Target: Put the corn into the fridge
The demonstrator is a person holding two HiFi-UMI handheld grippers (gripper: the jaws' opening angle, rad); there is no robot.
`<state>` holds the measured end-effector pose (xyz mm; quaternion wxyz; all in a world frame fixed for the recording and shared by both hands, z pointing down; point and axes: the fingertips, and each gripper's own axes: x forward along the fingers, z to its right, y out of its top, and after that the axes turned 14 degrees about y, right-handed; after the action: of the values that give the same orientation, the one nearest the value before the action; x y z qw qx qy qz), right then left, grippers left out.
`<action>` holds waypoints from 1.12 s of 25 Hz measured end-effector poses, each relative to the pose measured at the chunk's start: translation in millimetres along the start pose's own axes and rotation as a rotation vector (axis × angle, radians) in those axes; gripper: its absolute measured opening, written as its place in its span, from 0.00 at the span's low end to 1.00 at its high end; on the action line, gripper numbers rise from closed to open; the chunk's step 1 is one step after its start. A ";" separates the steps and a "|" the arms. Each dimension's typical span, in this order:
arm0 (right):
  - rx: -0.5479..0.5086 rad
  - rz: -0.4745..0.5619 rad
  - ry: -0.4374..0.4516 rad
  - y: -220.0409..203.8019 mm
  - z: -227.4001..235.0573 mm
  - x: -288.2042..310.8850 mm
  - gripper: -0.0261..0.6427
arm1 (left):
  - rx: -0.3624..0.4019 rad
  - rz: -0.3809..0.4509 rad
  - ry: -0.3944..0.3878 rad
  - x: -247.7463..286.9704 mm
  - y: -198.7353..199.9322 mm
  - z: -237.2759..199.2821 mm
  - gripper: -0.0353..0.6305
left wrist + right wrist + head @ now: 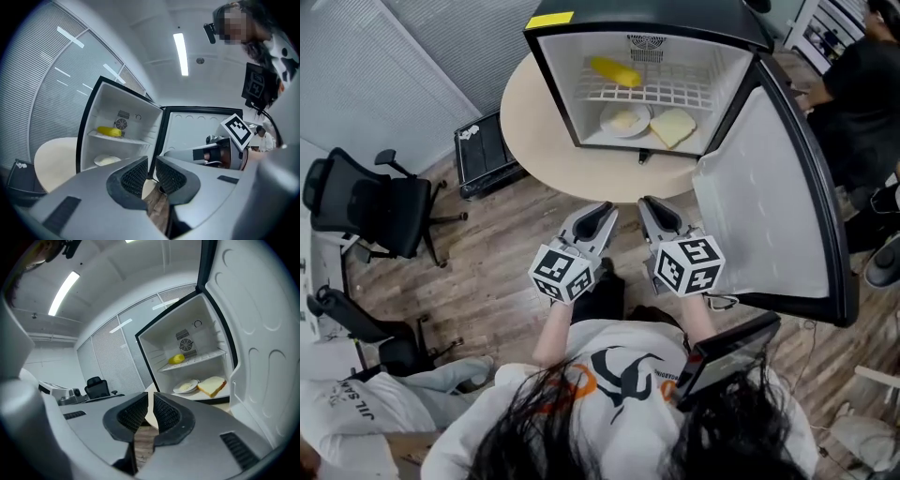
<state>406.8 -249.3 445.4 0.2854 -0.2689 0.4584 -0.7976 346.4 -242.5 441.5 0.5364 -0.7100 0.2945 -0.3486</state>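
The yellow corn [616, 70] lies on the white wire shelf inside the open mini fridge [558, 84]; the left gripper view shows the corn [109, 131] on that shelf, and so does the right gripper view [176, 359]. Both grippers hang side by side in front of the fridge, well back from it over the wooden floor. My left gripper [605, 208] [152, 164] has its jaws nearly together with nothing between them. My right gripper [649, 202] [151, 398] is likewise shut and empty. The fridge door [769, 187] stands wide open to the right.
Below the shelf sit a white plate [625, 119] and a slice of bread [673, 127]. The fridge stands on a round beige table [534, 131]. A black office chair [375, 202] is at the left, a black box [487, 155] by the table, and a person [862, 84] at the far right.
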 end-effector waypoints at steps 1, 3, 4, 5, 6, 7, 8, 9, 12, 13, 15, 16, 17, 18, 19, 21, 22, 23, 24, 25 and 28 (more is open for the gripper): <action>0.001 -0.004 0.008 -4.2 -3.5 -7.0 0.11 | -0.001 -0.002 0.006 -5.3 -3.8 6.7 0.14; 0.002 -0.011 0.021 -12.4 -9.8 -20.9 0.11 | -0.005 -0.005 0.016 -15.6 -11.9 20.0 0.14; 0.003 -0.016 0.027 -16.8 -12.9 -27.0 0.11 | -0.006 -0.008 0.021 -20.8 -16.0 25.9 0.14; 0.004 -0.021 0.032 -21.6 -16.1 -32.5 0.11 | -0.007 -0.012 0.026 -26.3 -20.2 31.4 0.14; 0.007 -0.028 0.038 -26.7 -19.4 -37.6 0.11 | -0.008 -0.017 0.030 -32.0 -24.6 36.7 0.14; 0.011 -0.034 0.044 -31.6 -22.5 -42.3 0.11 | -0.008 -0.024 0.034 -37.6 -28.8 41.8 0.14; 0.014 -0.039 0.050 -36.0 -25.3 -46.4 0.11 | -0.007 -0.029 0.038 -42.7 -32.4 46.5 0.14; 0.017 -0.044 0.056 -39.7 -28.1 -49.8 0.11 | -0.006 -0.034 0.041 -47.2 -35.2 50.7 0.14; 0.019 -0.051 0.071 -46.2 -37.6 -56.4 0.11 | -0.001 -0.033 0.052 -59.1 -36.7 58.4 0.14; 0.017 -0.053 0.073 -47.6 -40.9 -58.1 0.10 | 0.001 -0.030 0.056 -62.7 -35.9 59.9 0.14; 0.010 -0.062 0.069 -50.9 -45.3 -61.9 0.09 | 0.005 -0.027 0.059 -68.4 -35.0 63.0 0.14; 0.006 -0.068 0.065 -52.9 -46.6 -63.9 0.08 | 0.007 -0.027 0.058 -70.7 -35.3 64.7 0.14; 0.003 -0.074 0.060 -54.9 -47.8 -65.8 0.08 | 0.009 -0.029 0.055 -72.7 -36.1 66.4 0.14; 0.002 -0.078 0.055 -56.7 -49.1 -67.5 0.08 | 0.010 -0.032 0.052 -74.7 -37.1 68.1 0.14; 0.002 -0.080 0.051 -58.1 -50.6 -69.0 0.08 | 0.011 -0.035 0.047 -76.8 -38.2 69.8 0.14; 0.006 -0.077 0.046 -59.2 -53.7 -71.1 0.08 | 0.013 -0.041 0.036 -81.3 -40.3 73.6 0.14; 0.008 -0.073 0.044 -59.1 -55.1 -71.6 0.08 | 0.014 -0.044 0.029 -83.5 -41.1 75.3 0.14; 0.010 -0.069 0.042 -58.9 -56.9 -71.6 0.08 | 0.015 -0.046 0.023 -85.9 -41.7 76.6 0.14; 0.012 -0.064 0.043 -59.0 -59.4 -71.1 0.08 | 0.017 -0.047 0.018 -88.9 -42.3 77.1 0.14; 0.015 -0.059 0.046 -59.5 -62.8 -70.3 0.08 | 0.019 -0.048 0.014 -92.4 -42.7 76.8 0.14; 0.023 -0.048 0.051 -63.5 -76.5 -67.1 0.08 | 0.024 -0.045 0.010 -106.3 -43.4 71.4 0.14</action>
<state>387.2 -131.6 457.1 0.2576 -0.2560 0.4496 -0.8161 344.2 -107.7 451.5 0.5354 -0.7081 0.2770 -0.3678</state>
